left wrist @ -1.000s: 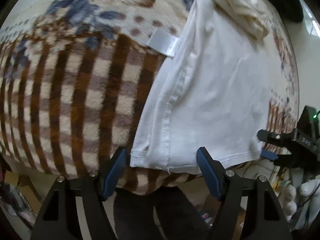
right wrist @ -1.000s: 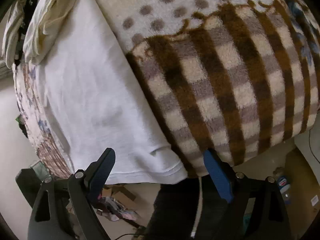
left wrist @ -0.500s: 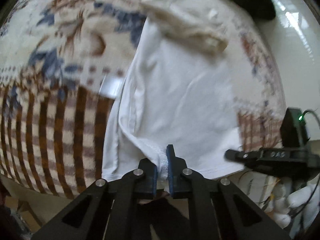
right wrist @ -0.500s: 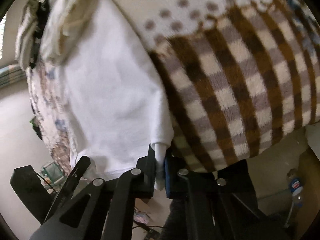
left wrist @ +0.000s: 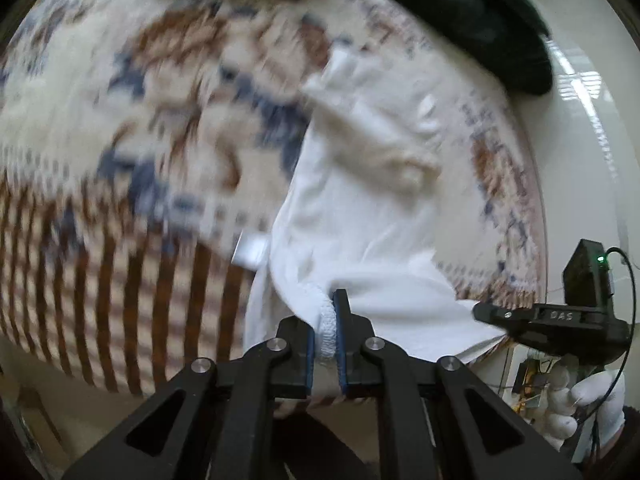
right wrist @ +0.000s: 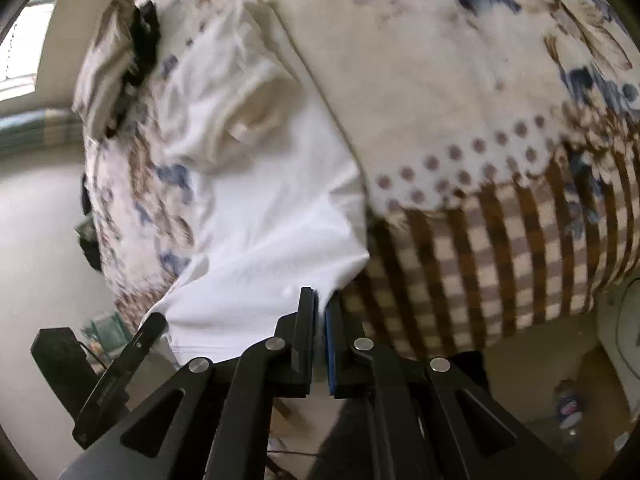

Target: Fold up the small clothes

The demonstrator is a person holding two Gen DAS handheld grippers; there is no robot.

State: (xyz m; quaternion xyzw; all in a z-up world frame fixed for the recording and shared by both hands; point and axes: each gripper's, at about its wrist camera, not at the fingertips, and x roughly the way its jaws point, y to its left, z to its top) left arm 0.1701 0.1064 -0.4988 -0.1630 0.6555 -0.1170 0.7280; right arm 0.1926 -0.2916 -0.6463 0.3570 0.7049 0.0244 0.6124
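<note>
A small white garment [left wrist: 360, 224] lies lengthwise on a patterned blanket [left wrist: 120, 152], its far end bunched in cream folds. My left gripper [left wrist: 326, 320] is shut on the hem at the garment's near left corner, and the white edge shows pinched between the blue pads. In the right wrist view the same white garment [right wrist: 260, 216] rises from the blanket [right wrist: 460, 120] toward my right gripper [right wrist: 320, 312], which is shut on the near right corner of the hem. The near edge hangs lifted between both grippers. The right gripper's body [left wrist: 552, 320] shows at the right of the left wrist view.
A dark teal cloth [left wrist: 460, 12] lies at the bed's far end. More light and dark clothes [right wrist: 116, 80] are piled at the far left in the right wrist view. A white-gloved hand [left wrist: 592, 404] holds the right tool. Floor clutter lies below the bed edge.
Both grippers closed on the hem's near corners, then rose and tilted, lifting the garment's near edge off the blanket; more of the bed's far end has come into view.
</note>
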